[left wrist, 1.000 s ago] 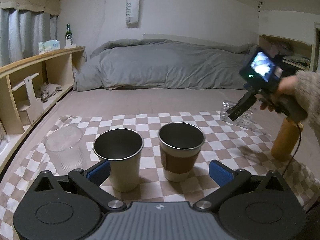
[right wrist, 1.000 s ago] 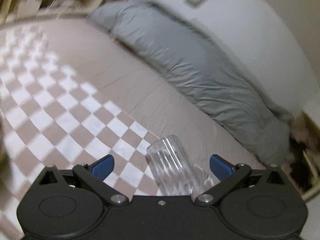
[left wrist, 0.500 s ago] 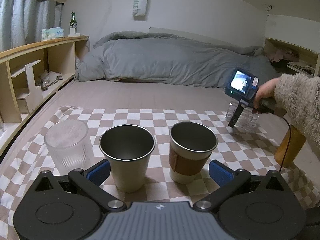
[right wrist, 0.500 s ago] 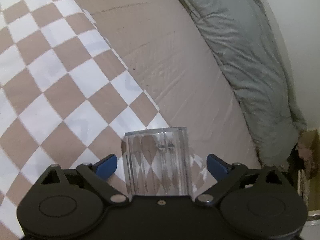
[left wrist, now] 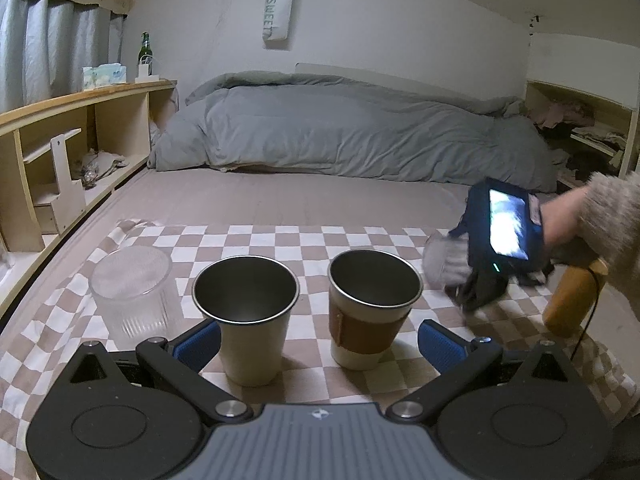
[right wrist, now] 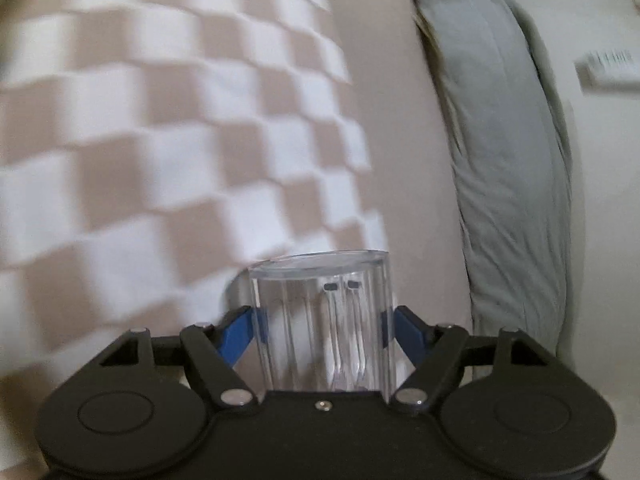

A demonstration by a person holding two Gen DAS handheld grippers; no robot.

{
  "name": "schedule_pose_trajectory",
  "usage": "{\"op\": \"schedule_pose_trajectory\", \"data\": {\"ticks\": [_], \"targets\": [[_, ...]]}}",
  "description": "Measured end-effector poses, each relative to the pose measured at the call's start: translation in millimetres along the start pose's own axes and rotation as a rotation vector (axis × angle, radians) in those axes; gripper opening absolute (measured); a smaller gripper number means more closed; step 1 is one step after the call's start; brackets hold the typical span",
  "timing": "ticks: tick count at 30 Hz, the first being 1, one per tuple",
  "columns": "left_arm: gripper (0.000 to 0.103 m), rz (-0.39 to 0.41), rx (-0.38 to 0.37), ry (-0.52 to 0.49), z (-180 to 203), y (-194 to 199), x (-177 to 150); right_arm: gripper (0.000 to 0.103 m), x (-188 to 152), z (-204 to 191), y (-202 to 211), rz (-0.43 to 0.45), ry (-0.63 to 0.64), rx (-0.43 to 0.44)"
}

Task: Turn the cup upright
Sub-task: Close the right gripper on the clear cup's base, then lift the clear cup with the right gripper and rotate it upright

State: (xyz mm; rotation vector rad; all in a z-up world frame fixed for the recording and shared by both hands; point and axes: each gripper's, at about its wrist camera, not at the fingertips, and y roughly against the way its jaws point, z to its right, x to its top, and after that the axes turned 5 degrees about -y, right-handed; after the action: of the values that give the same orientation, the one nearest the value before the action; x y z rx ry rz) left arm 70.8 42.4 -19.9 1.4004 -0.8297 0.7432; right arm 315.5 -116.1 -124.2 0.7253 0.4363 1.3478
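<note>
My right gripper (right wrist: 322,322) is shut on a clear ribbed plastic cup (right wrist: 322,320), its blue pads pressed against both sides. The cup is lifted above the checkered cloth (right wrist: 140,140) and the view is blurred by motion. In the left wrist view the right gripper (left wrist: 472,280) sits at the right with the clear cup (left wrist: 442,260) blurred in front of it. My left gripper (left wrist: 316,346) is open and empty, low behind two upright steel cups.
On the checkered cloth (left wrist: 280,240) stand a plain steel cup (left wrist: 246,312), a steel cup with a brown sleeve (left wrist: 370,308), an upturned clear ribbed glass (left wrist: 134,292) at left and a wooden bottle (left wrist: 572,300) at right. A grey duvet (left wrist: 340,136) lies behind, shelves at the left.
My right gripper has closed on the clear cup, lifted it off the cloth and swung it. My left gripper stays open, with its view shifted slightly.
</note>
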Motion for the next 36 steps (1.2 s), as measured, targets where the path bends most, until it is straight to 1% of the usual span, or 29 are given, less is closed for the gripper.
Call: {"op": "schedule_pose_trajectory", "data": {"ticks": [2, 6, 8, 10, 12, 13, 14, 15, 19, 21, 24, 28, 30, 32, 33, 36], "targets": [[0.103, 0.004, -0.006, -0.005, 3, 1, 0, 0.076, -1, -20, 26, 0.062, 0.047, 0.028], [0.103, 0.014, -0.012, -0.017, 11, 5, -1, 0.076, -10, -62, 73, 0.183, 0.187, 0.060], [0.103, 0.017, -0.013, -0.025, 15, 5, -2, 0.076, -15, -78, 90, 0.240, 0.248, 0.054], [0.103, 0.020, -0.015, -0.031, 19, 6, -2, 0.077, -16, -86, 94, 0.254, 0.282, 0.025], [0.103, 0.025, -0.017, -0.029, 22, 5, -1, 0.078, -17, -85, 94, 0.258, 0.258, 0.017], [0.103, 0.028, -0.019, -0.026, 23, 4, -1, 0.081, -17, -81, 94, 0.260, 0.226, 0.014], [0.103, 0.032, -0.027, -0.022, 23, 4, 0, 0.089, -17, -78, 98, 0.273, 0.191, 0.007], [0.103, 0.037, -0.038, -0.019, 24, 3, 1, 0.091, -19, -74, 105, 0.290, 0.151, 0.003], [0.103, 0.058, -0.091, -0.013, 29, -1, 3, 0.092, -31, -53, 135, 0.332, -0.038, 0.040], [0.102, 0.068, -0.114, -0.014, 33, -4, 4, 0.092, -41, -42, 155, 0.348, -0.154, 0.058], [0.102, 0.075, -0.140, -0.027, 40, -6, 5, 0.092, -55, -32, 175, 0.329, -0.377, 0.095], [0.102, 0.088, -0.169, -0.043, 50, -7, 4, 0.092, -78, -13, 188, 0.274, -0.812, 0.226], [0.102, 0.099, -0.176, -0.052, 54, -4, 3, 0.092, -92, -6, 185, 0.241, -1.025, 0.280], [0.102, 0.110, -0.173, -0.060, 55, -1, 2, 0.092, -111, 0, 176, 0.199, -1.277, 0.356], [0.102, 0.114, -0.172, -0.060, 55, 1, 1, 0.092, -119, 2, 168, 0.177, -1.383, 0.390], [0.102, 0.119, -0.165, -0.050, 51, 5, 0, 0.092, -138, 3, 130, 0.069, -1.752, 0.505]]}}
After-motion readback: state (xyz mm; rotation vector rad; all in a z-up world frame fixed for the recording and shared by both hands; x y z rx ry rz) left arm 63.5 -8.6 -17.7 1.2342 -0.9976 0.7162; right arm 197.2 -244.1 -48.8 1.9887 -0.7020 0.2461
